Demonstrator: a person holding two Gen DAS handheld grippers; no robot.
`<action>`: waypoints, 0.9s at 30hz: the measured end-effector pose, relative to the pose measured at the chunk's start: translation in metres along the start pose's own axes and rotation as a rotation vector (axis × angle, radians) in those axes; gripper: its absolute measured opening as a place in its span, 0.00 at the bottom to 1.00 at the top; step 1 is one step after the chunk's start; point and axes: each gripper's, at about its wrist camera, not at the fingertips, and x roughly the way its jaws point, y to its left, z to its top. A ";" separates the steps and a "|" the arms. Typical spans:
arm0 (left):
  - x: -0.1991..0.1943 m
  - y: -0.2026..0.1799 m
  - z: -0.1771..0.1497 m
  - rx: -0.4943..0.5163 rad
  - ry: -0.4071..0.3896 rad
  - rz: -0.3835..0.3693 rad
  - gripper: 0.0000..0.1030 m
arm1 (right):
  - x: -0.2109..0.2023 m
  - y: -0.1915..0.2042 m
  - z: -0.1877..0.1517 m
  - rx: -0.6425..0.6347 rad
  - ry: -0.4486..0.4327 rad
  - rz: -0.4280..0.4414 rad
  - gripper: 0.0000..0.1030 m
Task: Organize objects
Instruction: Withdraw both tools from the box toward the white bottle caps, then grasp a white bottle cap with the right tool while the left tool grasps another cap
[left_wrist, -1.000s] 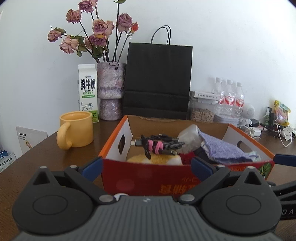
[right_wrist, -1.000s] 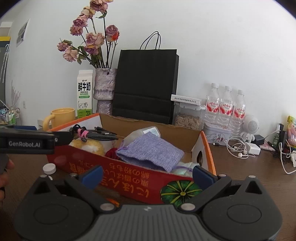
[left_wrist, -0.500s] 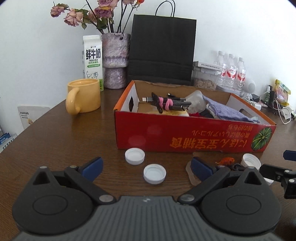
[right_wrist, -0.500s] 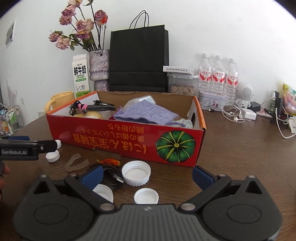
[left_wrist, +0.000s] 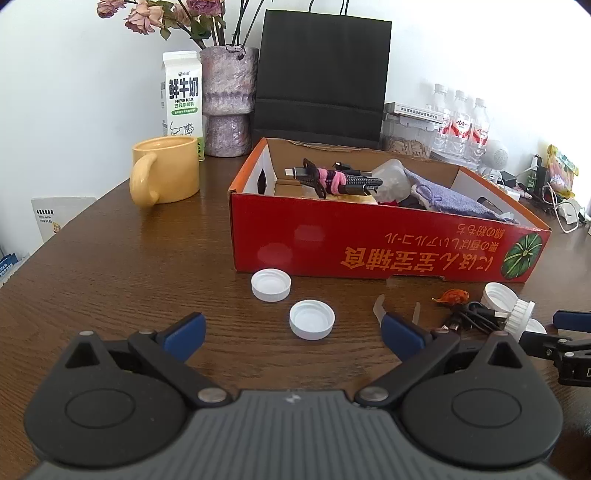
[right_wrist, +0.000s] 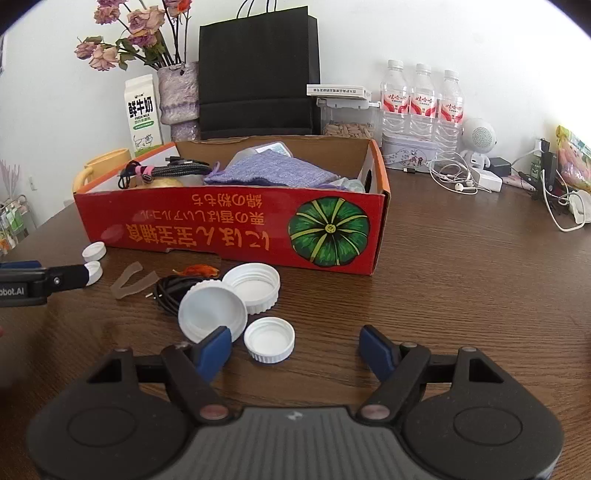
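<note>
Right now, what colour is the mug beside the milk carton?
Yellow mug, with matching handle; the left wrist view shows it best.

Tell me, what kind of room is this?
Probably a home or office room: a brown wooden table holds a white milk carton, dried pink roses in a purple vase and tangled white earphones.

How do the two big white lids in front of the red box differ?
The ribbed lid lies flat on the table, open side up; the smooth lid is tilted, its edge propped on the ribbed one. The ribbed lid has deeper, threaded walls; the smooth lid looks shallower. Both are white and round.
</note>
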 end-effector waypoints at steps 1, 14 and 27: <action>0.001 0.000 0.000 0.000 0.005 0.001 1.00 | 0.001 0.002 0.001 -0.007 0.000 0.002 0.68; 0.013 0.003 0.000 -0.016 0.077 0.016 1.00 | -0.005 -0.008 0.003 0.119 -0.090 0.088 0.26; 0.023 -0.006 0.004 0.021 0.101 0.078 1.00 | -0.021 -0.007 0.003 0.098 -0.214 0.061 0.27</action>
